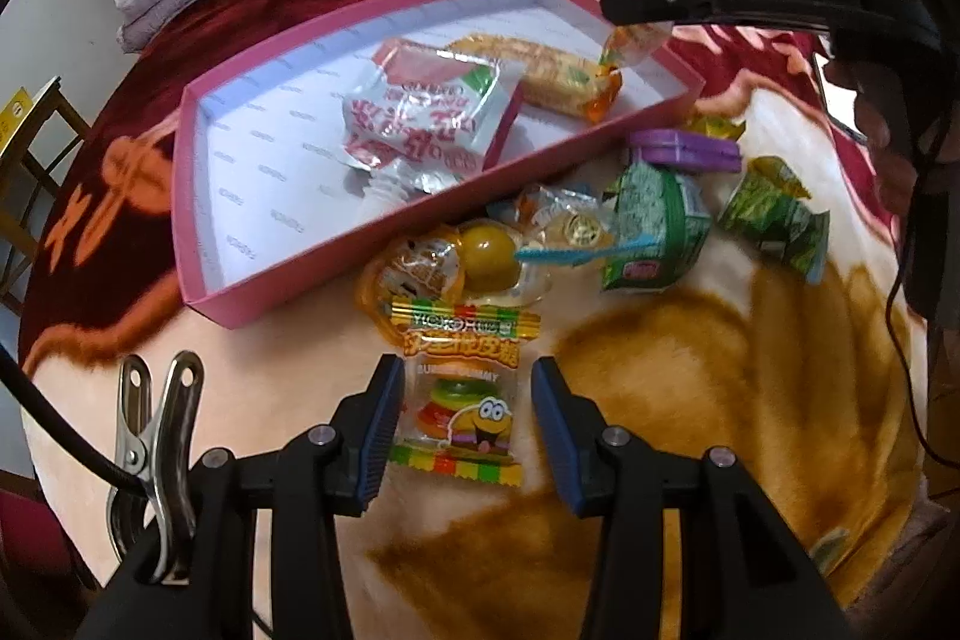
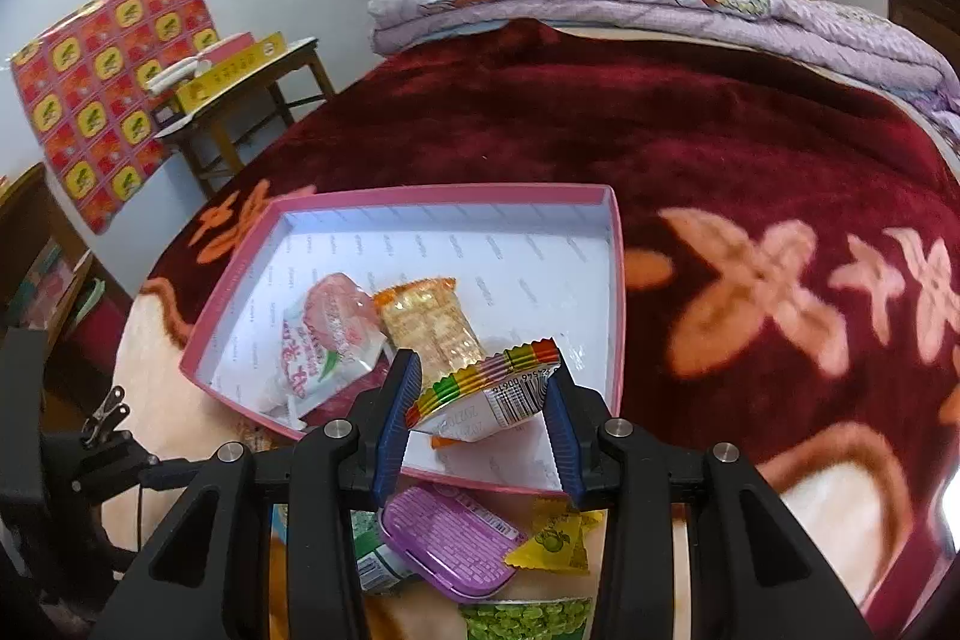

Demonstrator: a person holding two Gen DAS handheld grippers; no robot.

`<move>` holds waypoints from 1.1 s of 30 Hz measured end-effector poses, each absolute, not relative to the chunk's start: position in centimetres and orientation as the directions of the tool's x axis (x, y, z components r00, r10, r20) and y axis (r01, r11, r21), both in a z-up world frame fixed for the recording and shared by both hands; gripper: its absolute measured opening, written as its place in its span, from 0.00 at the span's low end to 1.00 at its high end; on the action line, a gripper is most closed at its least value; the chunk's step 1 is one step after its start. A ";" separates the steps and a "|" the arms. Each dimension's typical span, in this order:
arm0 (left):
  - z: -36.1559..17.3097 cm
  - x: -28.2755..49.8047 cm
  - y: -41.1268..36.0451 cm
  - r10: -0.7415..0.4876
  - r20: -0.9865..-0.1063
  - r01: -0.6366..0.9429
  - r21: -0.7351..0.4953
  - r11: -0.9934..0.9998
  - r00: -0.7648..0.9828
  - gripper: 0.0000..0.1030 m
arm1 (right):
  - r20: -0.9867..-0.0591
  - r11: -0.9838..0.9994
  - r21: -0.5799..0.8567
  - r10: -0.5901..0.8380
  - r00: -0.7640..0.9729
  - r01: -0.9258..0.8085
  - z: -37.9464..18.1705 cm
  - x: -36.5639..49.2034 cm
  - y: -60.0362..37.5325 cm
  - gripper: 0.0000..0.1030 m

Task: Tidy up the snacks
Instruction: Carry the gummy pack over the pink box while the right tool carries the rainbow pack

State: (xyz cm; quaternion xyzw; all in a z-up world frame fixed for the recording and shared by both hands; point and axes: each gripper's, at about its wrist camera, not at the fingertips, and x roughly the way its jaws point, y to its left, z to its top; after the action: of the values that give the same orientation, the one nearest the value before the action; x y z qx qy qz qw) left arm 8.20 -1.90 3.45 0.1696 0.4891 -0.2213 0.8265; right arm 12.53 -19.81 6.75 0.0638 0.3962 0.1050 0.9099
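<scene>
- The left gripper points down at the blanket with its jaws apart, one on each side of a gummy packet that lies flat. The left pad looks at or near the packet's edge and the right pad stands clear, so it is not gripped yet.
- The right gripper is clamped on a second gummy packet, bent between the pads, held just above the near edge of the box.
- The blanket, red at the far side and cream and tan near the person, carries everything; a folded lilac quilt lies along its far edge.
- The pink box, white inside, sits towards the blanket's far left. It is mostly bare, with room to spare.
- Done so far, as I judge: two snacks lie in the box, a red-and-white pouch and a cracker pack, both near its right end.
- Left to do: a cluster outside the box, along its near wall. It holds two green packets, a purple tin, a jelly cup, a yellow sachet and some small wrapped sweets.
- The task looks under halfway, with two packets now in hand or about to be.
</scene>
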 end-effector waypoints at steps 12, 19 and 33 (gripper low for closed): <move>5.2 9.4 0.3 -0.326 -0.851 0.493 -0.093 0.865 0.412 0.35 | -0.713 0.969 0.222 0.236 0.660 -0.107 6.5 12.6 -20.5 0.40; 8.7 10.5 1.4 -0.291 -0.798 0.405 -0.065 0.912 0.527 0.35 | -0.701 0.965 0.201 0.261 0.664 -0.167 6.7 13.6 -19.9 0.40; 7.5 18.7 1.0 -0.243 -0.785 0.248 -0.118 0.962 0.569 0.36 | -0.703 0.969 0.171 0.245 0.667 -0.175 6.5 16.5 -19.3 0.42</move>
State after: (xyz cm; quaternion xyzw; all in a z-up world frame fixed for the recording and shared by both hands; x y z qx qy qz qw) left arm 18.70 0.99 7.47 0.0028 0.4429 -0.1385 0.8858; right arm 16.45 -19.35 6.51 0.0445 0.3912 0.1152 0.9120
